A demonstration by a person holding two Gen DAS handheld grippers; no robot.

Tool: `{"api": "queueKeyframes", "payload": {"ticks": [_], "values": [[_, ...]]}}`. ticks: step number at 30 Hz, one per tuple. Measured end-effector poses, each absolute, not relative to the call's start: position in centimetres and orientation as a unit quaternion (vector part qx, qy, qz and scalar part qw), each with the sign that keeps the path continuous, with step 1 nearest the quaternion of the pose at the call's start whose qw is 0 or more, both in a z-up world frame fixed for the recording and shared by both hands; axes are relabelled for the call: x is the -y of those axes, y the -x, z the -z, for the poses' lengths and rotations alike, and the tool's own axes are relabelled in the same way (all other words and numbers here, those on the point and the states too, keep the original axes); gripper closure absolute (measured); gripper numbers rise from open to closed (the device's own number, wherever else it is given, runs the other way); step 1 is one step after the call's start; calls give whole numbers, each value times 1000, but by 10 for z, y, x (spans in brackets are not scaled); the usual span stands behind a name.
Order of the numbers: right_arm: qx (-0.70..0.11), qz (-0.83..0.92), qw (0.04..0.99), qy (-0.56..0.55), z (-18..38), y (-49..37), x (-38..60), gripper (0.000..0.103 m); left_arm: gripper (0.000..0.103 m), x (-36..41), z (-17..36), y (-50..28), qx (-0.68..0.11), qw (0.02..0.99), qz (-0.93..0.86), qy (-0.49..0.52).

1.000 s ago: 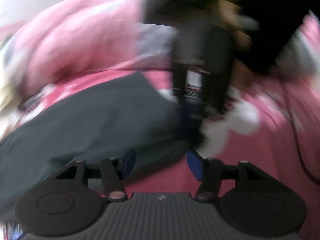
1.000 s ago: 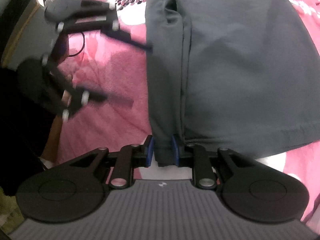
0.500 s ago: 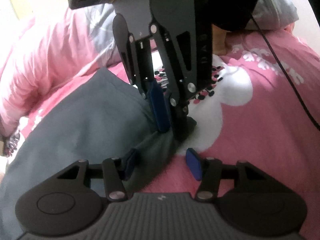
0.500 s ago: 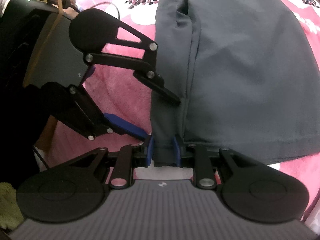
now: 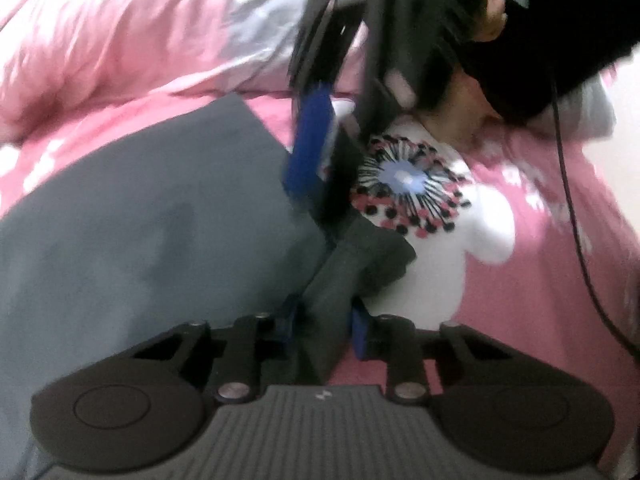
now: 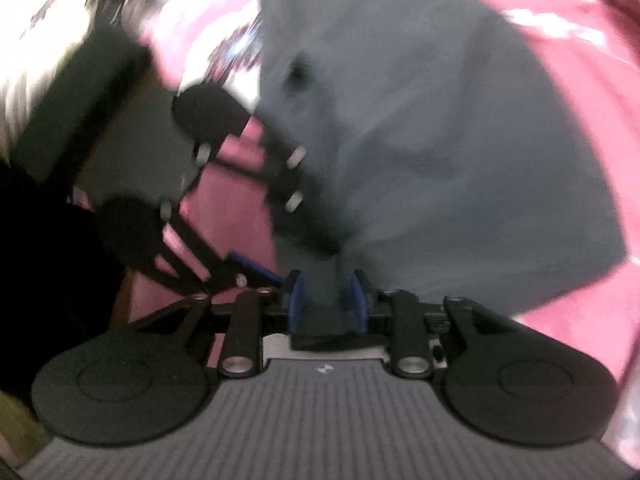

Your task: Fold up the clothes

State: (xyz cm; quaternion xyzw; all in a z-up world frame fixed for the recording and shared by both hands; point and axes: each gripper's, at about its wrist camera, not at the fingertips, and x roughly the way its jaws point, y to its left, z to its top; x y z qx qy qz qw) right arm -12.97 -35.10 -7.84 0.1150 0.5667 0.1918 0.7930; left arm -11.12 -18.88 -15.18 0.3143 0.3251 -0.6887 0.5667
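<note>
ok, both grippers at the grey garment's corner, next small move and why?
Probably finish closing the left gripper on the bunched corner of the garment. Fabric sits between its closing fingers, while the right gripper is opening, though cloth is between its fingers too.

My dark grey garment [image 5: 140, 220] lies on a pink bedsheet [image 5: 540, 280] printed with white patches; at two o'clock from the cloth's corner sits a blue-centred burst [image 5: 408, 180] ringed with black and red dots. My pads [image 5: 360, 334] are blue.
</note>
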Motion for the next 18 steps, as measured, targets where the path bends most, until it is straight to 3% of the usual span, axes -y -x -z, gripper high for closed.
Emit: {"api": "queueKeyframes", "payload": {"ticks": [8, 18], "values": [[-523, 56, 777, -345, 90, 132, 450, 53, 79, 187, 153, 115, -327, 599, 670, -293], [-546, 153, 730, -382, 129, 128, 478, 51, 84, 177, 156, 134, -283, 640, 649, -299]]}}
